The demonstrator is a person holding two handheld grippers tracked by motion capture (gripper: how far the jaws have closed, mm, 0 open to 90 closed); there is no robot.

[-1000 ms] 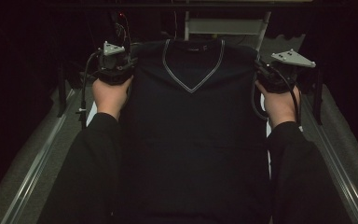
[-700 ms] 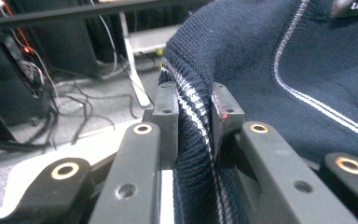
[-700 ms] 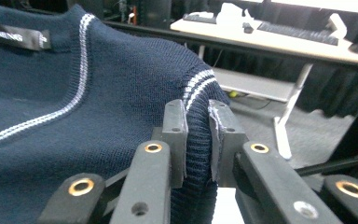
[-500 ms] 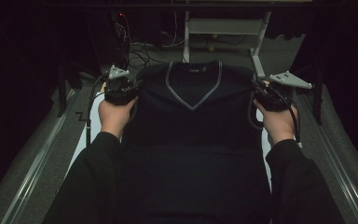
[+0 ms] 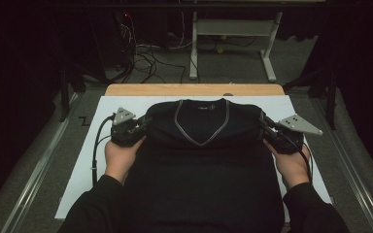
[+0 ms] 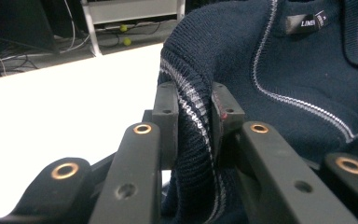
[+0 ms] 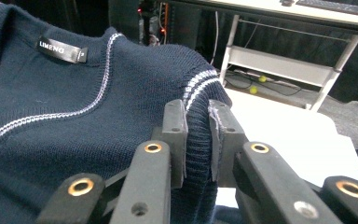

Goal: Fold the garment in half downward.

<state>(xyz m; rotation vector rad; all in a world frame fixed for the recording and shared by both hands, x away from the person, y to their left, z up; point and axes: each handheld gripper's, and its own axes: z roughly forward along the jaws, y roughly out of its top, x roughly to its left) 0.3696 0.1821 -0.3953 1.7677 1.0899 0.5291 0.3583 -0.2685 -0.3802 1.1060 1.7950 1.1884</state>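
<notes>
A dark navy knit sweater (image 5: 199,160) with a pale-striped V-neck lies front up on the white table top (image 5: 85,160), collar toward the far edge. My left gripper (image 5: 144,127) is shut on the sweater's left shoulder edge; in the left gripper view its pads (image 6: 168,116) pinch a striped ribbed fold (image 6: 193,121). My right gripper (image 5: 263,125) is shut on the right shoulder edge, where its pads (image 7: 176,126) squeeze a ribbed fold (image 7: 198,135). A black neck label (image 7: 61,50) shows inside the collar.
A wooden strip (image 5: 194,89) borders the table's far edge. Beyond it stand a white metal frame (image 5: 233,34), tangled cables (image 5: 141,56) and small yellow balls (image 5: 219,43) on the grey floor. Metal rails (image 5: 39,165) run along both table sides.
Both hands have come down and toward the near side with the sweater's shoulders. The garment, hanging upright before, now lies spread on the white top.
</notes>
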